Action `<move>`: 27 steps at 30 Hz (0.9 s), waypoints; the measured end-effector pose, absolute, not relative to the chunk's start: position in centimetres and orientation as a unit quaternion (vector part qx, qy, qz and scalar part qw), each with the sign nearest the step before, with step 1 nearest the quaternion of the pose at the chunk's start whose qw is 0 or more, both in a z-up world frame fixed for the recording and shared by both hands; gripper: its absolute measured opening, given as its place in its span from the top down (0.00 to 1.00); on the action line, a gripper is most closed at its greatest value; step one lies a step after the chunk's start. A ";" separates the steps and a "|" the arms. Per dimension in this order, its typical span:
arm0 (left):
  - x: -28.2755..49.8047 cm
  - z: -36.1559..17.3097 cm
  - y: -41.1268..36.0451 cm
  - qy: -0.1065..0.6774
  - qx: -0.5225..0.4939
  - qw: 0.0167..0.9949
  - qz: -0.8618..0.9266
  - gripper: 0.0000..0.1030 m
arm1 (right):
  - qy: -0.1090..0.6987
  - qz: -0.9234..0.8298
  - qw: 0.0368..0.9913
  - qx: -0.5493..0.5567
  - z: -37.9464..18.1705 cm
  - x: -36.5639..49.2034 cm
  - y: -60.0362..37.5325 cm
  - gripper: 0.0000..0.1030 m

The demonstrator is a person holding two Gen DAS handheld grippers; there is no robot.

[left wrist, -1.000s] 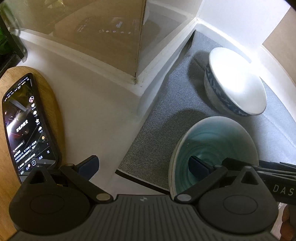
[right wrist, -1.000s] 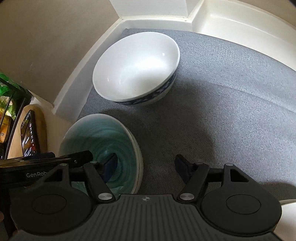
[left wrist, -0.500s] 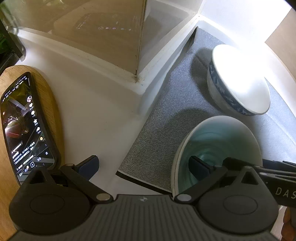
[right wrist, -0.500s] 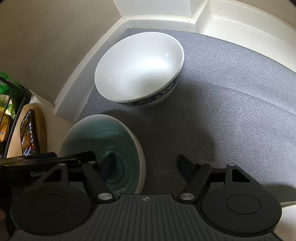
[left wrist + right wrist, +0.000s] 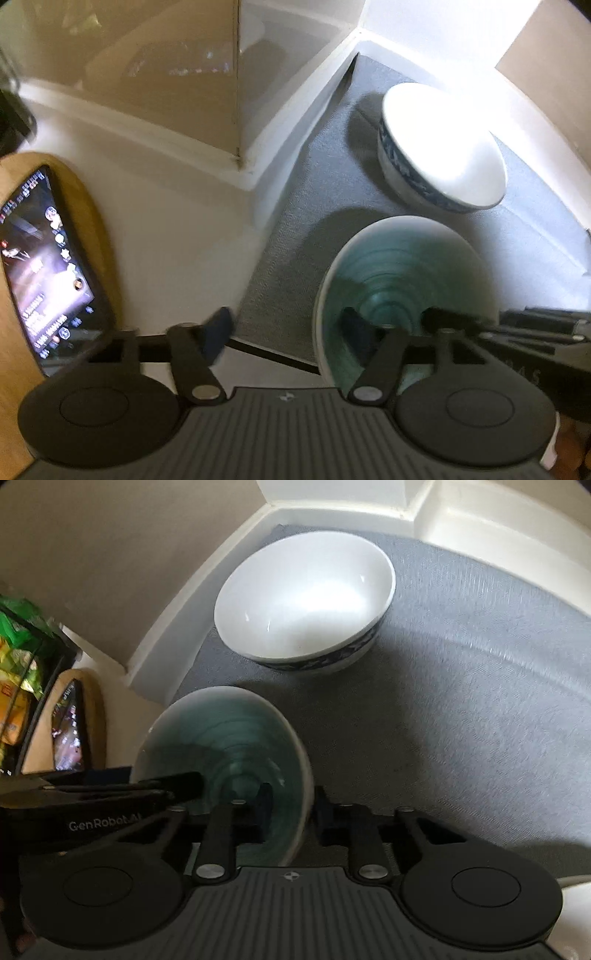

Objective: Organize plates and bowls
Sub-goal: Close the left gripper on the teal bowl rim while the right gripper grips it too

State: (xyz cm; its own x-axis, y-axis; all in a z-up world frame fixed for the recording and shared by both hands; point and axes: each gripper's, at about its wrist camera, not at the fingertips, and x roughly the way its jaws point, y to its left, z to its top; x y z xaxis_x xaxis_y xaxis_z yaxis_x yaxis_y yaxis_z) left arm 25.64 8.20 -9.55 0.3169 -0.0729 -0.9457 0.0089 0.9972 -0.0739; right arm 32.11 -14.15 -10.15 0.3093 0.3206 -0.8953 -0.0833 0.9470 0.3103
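A teal-glazed bowl (image 5: 402, 273) (image 5: 229, 746) sits at the near left of a grey mat (image 5: 461, 686). My right gripper (image 5: 291, 805) is shut on its right rim, one finger inside and one outside. My left gripper (image 5: 284, 326) straddles the bowl's left rim, its jaws narrowed but still apart, with its right finger inside the bowl. A larger white bowl with a blue patterned band (image 5: 439, 147) (image 5: 303, 598) stands behind it on the mat, near the corner.
A phone with a lit screen (image 5: 44, 266) lies on a wooden board (image 5: 99, 229) on the white counter to the left. A beige wall corner (image 5: 236, 110) juts out behind. Snack packets (image 5: 18, 672) sit far left. A white dish edge (image 5: 576, 915) shows at bottom right.
My right gripper has closed onto the teal bowl's right rim. My left gripper's jaws have narrowed around the left rim. The bowl has shifted slightly toward the white bowl.
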 end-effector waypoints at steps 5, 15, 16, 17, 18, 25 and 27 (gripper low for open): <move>25.7 -8.9 8.1 0.577 -0.012 0.816 -0.026 0.64 | 0.567 0.140 0.806 0.099 -9.9 32.1 -13.6 0.86; 25.1 -7.7 8.9 0.567 -0.031 0.822 -0.031 0.80 | 0.558 0.151 0.811 0.087 -9.4 32.4 -12.0 0.88; 25.0 -7.6 8.9 0.566 -0.031 0.823 -0.031 0.80 | 0.559 0.150 0.811 0.087 -9.4 32.4 -12.0 0.88; 25.0 -7.5 9.1 0.565 -0.031 0.824 -0.031 0.80 | 0.558 0.150 0.811 0.086 -9.4 32.4 -11.9 0.88; 24.9 -7.4 9.1 0.564 -0.032 0.824 -0.031 0.80 | 0.558 0.150 0.812 0.086 -9.3 32.3 -12.0 0.88; 24.0 -5.6 9.5 0.551 -0.032 0.833 -0.030 0.80 | 0.551 0.149 0.816 0.095 -8.6 31.9 -12.0 0.88; 23.9 -4.8 9.6 0.545 -0.034 0.837 -0.030 0.80 | 0.545 0.148 0.819 0.101 -8.1 32.0 -12.2 0.88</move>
